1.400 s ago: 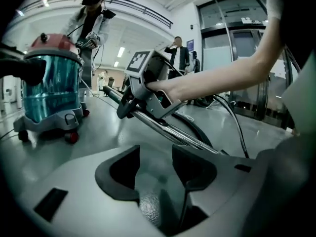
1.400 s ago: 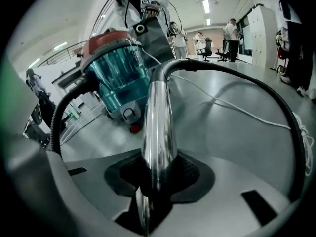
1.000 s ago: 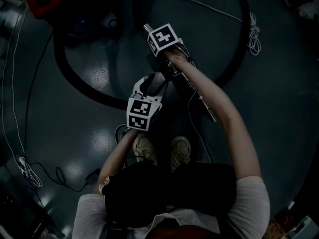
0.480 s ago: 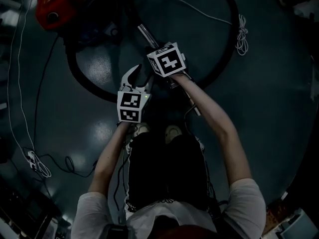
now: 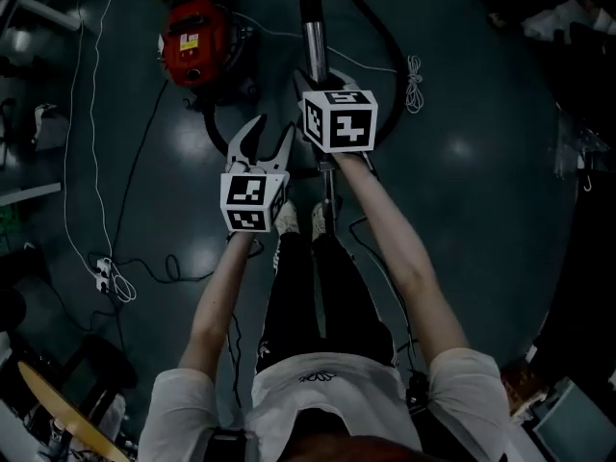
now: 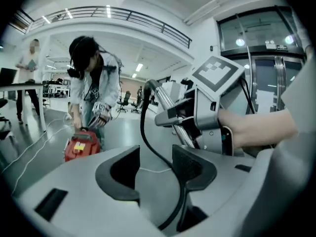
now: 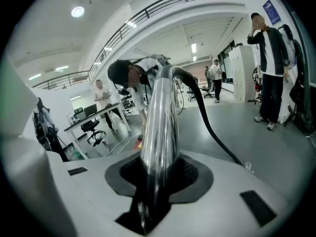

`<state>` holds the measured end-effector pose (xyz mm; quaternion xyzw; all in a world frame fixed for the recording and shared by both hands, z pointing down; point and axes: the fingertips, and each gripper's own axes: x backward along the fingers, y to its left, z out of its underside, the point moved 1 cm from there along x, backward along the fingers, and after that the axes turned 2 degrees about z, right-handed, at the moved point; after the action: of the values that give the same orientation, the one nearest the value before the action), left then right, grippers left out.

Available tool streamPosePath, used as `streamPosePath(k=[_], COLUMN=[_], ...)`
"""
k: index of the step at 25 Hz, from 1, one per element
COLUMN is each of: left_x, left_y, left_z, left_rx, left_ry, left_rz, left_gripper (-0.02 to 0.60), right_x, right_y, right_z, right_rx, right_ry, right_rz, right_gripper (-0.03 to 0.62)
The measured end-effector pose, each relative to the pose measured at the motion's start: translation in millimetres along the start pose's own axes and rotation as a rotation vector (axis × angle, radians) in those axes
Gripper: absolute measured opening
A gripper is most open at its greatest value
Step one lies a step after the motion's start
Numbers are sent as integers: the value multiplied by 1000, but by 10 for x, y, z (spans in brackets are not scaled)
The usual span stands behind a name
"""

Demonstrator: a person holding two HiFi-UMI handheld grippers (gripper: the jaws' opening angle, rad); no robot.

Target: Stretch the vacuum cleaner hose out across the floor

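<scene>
A red vacuum cleaner (image 5: 197, 41) stands on the dark floor, far left of centre; it also shows in the left gripper view (image 6: 80, 147). My right gripper (image 5: 316, 83) is shut on the shiny metal wand (image 5: 313, 46), which runs up between its jaws (image 7: 160, 127). From the wand's far end the black hose (image 5: 390, 51) loops right and back toward the vacuum. It appears again in both gripper views (image 7: 210, 120) (image 6: 144, 132). My left gripper (image 5: 272, 135) hovers open beside the wand, its pads gripping nothing (image 6: 155, 164).
A person (image 6: 91, 88) bends over the red vacuum with a hand on it. Another person (image 7: 269, 58) stands at the right. White cable (image 5: 87, 162) and a coiled cord (image 5: 414, 70) lie on the floor. A power strip (image 5: 104, 272) lies at the left. Desks and chairs (image 7: 91, 125) stand behind.
Both grippers have risen high off the floor as the person holding them stood up. The wand came up with the right gripper. The left gripper stayed open.
</scene>
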<state>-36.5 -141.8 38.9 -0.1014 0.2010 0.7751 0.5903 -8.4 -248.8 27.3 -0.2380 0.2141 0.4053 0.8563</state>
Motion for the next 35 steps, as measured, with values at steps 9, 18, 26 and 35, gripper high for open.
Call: streamPosePath(k=[9, 18, 26, 35], left_x=[1992, 3929, 5343, 7016], left_y=[-1215, -2047, -3126, -4538], left_z=[-1677, -1401, -1249, 178], left_rx=[-63, -164, -267, -364], left_ry=[-281, -289, -384, -282], left_rz=[246, 370, 458, 577], left_gripper=[195, 195, 195, 330], right_x=[2566, 4787, 6638, 8300], right_y=[637, 1397, 1678, 2238], right_z=[-1093, -707, 114, 1578], right_rx=[-163, -224, -321, -354], right_ry=[-248, -449, -558, -577], right_rz=[137, 340, 467, 573], right_gripper=[138, 138, 138, 138])
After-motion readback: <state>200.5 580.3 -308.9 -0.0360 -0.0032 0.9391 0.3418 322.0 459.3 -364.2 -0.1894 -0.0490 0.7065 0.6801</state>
